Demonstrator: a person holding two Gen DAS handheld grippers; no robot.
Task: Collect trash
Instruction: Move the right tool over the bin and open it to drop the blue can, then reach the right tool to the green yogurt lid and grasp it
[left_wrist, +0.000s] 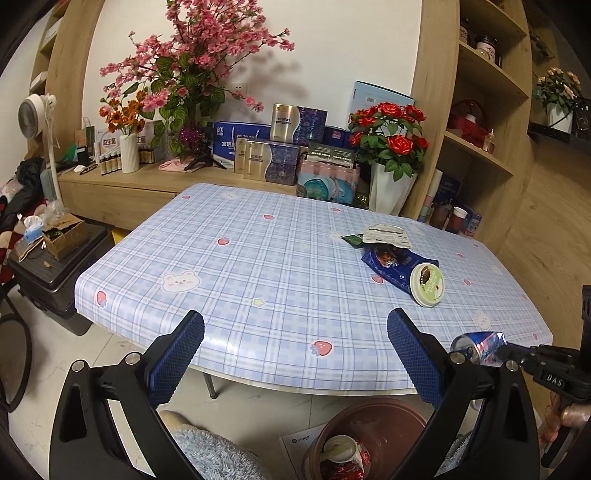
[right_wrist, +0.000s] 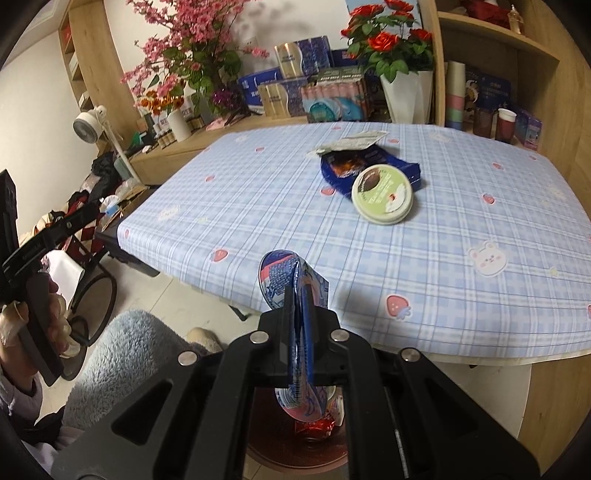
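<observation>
My right gripper (right_wrist: 298, 295) is shut on a crushed blue and red can (right_wrist: 284, 275), held over the table's near edge above a brown bin (right_wrist: 299, 450). The can (left_wrist: 478, 345) and right gripper (left_wrist: 502, 350) show at the right of the left wrist view. My left gripper (left_wrist: 295, 325) is open and empty above the table's front edge. On the table lie a round green-lidded tub (left_wrist: 427, 284), a dark blue wrapper (left_wrist: 391, 264) and a white torn packet (left_wrist: 386, 234). The bin (left_wrist: 369, 428) on the floor holds a red can and a cup.
The table (left_wrist: 258, 266) has a blue plaid cloth. Behind it a wooden sideboard (left_wrist: 122, 184) carries flowers, boxes and a vase of red roses (left_wrist: 391, 184). A black stand with a cardboard box (left_wrist: 62, 236) is at the left. Shelves stand at the right.
</observation>
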